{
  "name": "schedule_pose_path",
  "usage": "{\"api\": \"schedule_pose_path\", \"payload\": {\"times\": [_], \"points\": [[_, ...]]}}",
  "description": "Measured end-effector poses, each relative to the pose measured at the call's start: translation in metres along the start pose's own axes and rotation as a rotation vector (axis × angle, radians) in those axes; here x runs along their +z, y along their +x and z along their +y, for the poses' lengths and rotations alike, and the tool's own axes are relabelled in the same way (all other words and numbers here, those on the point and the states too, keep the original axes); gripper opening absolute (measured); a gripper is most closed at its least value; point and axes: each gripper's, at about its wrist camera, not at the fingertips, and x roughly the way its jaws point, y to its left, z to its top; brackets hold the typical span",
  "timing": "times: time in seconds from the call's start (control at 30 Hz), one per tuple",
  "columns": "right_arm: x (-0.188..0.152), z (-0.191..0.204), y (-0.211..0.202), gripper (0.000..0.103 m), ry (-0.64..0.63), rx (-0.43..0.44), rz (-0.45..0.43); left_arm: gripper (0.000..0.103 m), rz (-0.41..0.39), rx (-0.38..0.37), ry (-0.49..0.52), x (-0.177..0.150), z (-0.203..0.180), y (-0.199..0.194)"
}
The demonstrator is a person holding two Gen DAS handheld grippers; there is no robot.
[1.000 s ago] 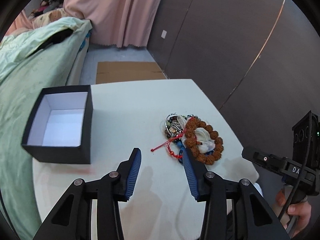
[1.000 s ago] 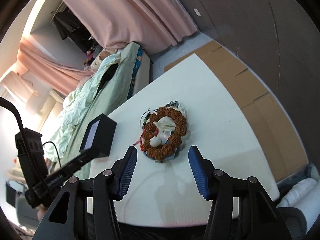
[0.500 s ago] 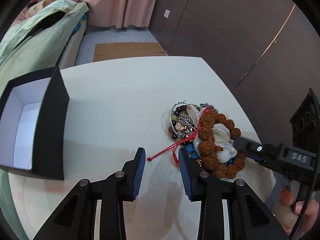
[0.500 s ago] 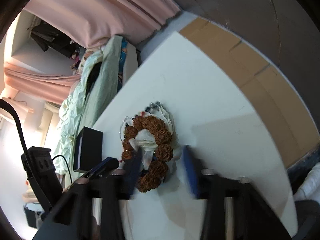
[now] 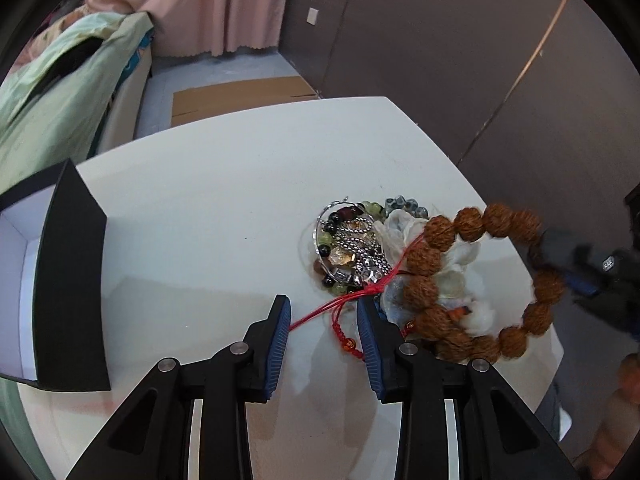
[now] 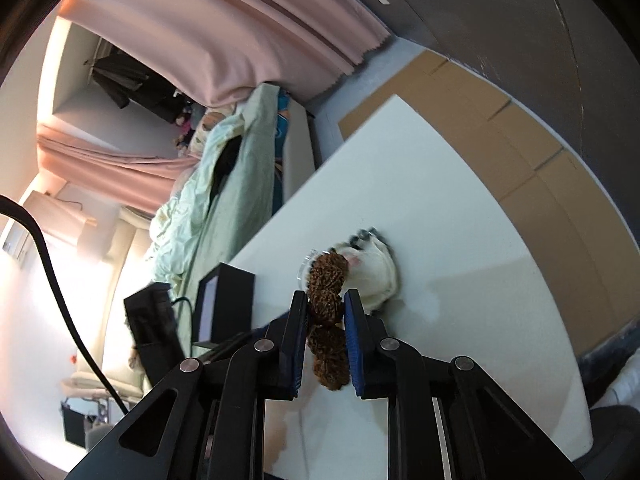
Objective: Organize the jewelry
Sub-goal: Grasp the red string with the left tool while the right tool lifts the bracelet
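The brown bead bracelet is the big ring of bumpy round beads at the near right side of the white table. In the right wrist view its beads sit squeezed between the two blue pads of the right gripper, so that gripper is clamped on it. From the left wrist view the right gripper is a dark blur at the ring's right side, and the ring looks tipped up off the pile there.

The left gripper is close to the near edge of the pile. Its fingers are apart and hold nothing. A red string bracelet trails out of the pile and runs across the gap between the two blue pads, with a small orange bead at its near end. The brown ring lies just right of the right-hand pad.

A bit farther off is the rest of the jewelry pile: silver chains, green and dark beads, a clear stone, and some white crumpled stuff.

Far to the left stands an open black box with white inside. It is well apart from the pile.
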Motion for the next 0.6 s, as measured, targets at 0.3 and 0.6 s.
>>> {"api": "schedule_pose_path", "payload": {"times": [0.3,0.6], "points": [[0.003,0.017,-0.024,0.02,-0.045,0.008,-0.048,0.017,-0.001,0.121,0.146,-0.006,-0.017,0.004],[0.001,0.018,-0.032,0.02,-0.048,0.011,-0.048,0.002,-0.08,0.022,0.096,-0.004,-0.005,-0.033]]}}
